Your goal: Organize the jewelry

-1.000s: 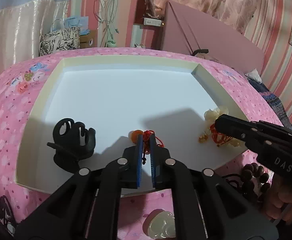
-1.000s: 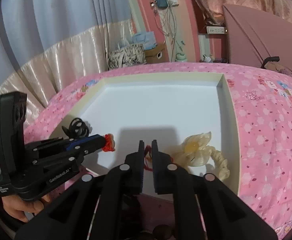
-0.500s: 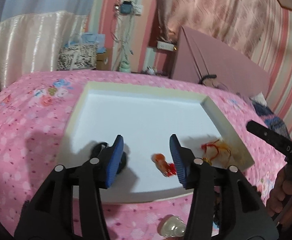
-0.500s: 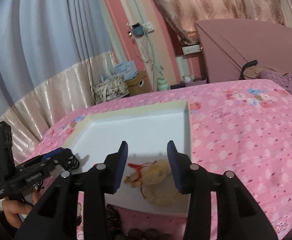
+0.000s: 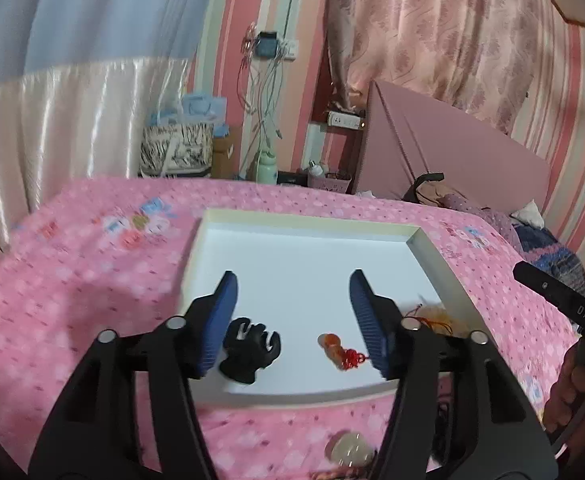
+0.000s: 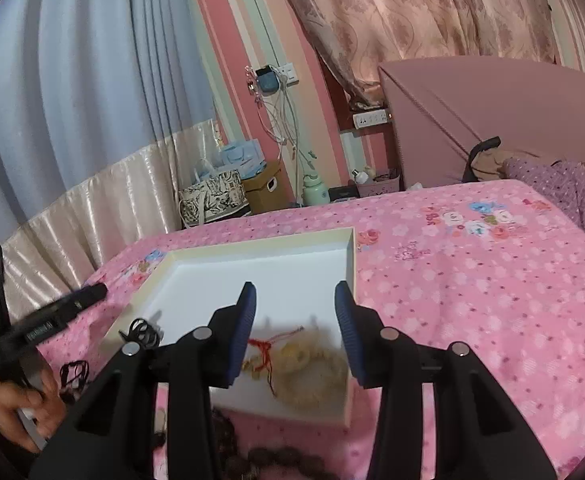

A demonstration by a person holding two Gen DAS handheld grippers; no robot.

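- In the left wrist view, a pale round stone [image 5: 350, 450] lies on the pink bedspread [image 5: 92, 304], close to the camera; the right wrist view does not show it.
- In the right wrist view, dark brown beads [image 6: 276, 458] lie on the bedspread at the bottom edge.
- The left gripper [image 5: 292, 320] has nothing between its blue pads, and its jaws are opening above the white tray [image 5: 312, 222].
- Only the left view shows the orange pendant with red tassel [image 5: 338, 354], lying on the tray floor near the front wall.
- The black hair claw [image 5: 250, 350] lies in the front left part of the tray; both views show it.
- The right gripper [image 6: 295, 324] stands partly open and holds nothing.
- Under it, the cream bead strand with red cord [image 6: 304, 368] lies in the front right corner of the tray, seen clearly only in the right view.
- Farther back stands a patterned bag [image 6: 212, 196] by the curtain.
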